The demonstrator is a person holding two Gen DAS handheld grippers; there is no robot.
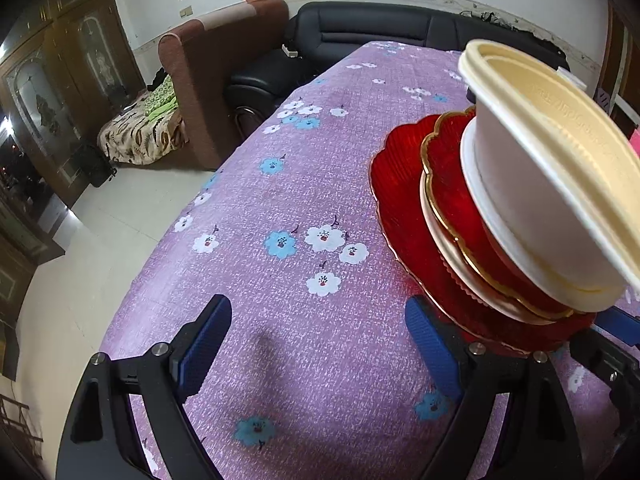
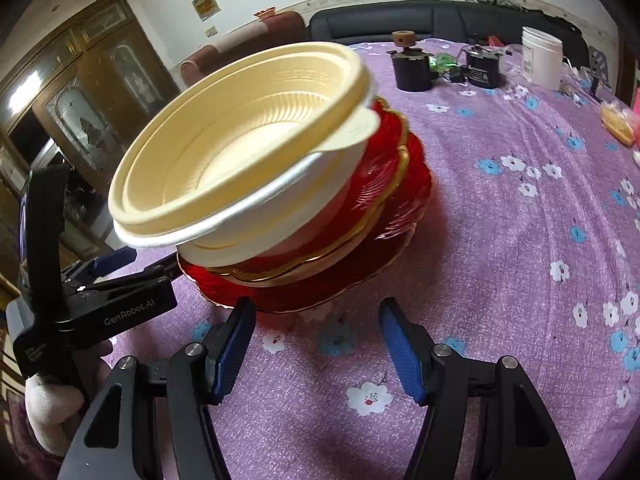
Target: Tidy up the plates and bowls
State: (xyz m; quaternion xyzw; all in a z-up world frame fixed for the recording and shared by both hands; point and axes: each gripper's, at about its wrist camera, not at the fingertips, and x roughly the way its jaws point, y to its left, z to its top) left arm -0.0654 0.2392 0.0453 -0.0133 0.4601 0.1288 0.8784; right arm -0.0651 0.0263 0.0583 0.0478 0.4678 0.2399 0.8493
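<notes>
A stack stands on the purple flowered tablecloth (image 1: 280, 184). A wide red plate (image 1: 404, 236) lies at the bottom, with a cream plate and a gold-rimmed red plate (image 2: 384, 168) on it. Nested white and cream bowls (image 2: 248, 152) sit on top (image 1: 560, 184). My left gripper (image 1: 320, 344) is open and holds nothing. Its right finger is at the red plate's near rim. A blue pad (image 1: 618, 326) of the right gripper shows beyond the stack. My right gripper (image 2: 318, 348) is open just short of the red plate (image 2: 320, 300). The hand-held left gripper (image 2: 140, 268) reaches the stack's left side.
Two black jars (image 2: 412, 72), a white tub (image 2: 542, 56) and wrapped snacks (image 2: 618, 124) sit at the table's far end. Beyond the left table edge are a tiled floor (image 1: 120, 208), a brown armchair (image 1: 208, 80), a black sofa (image 1: 360, 28) and a wooden cabinet.
</notes>
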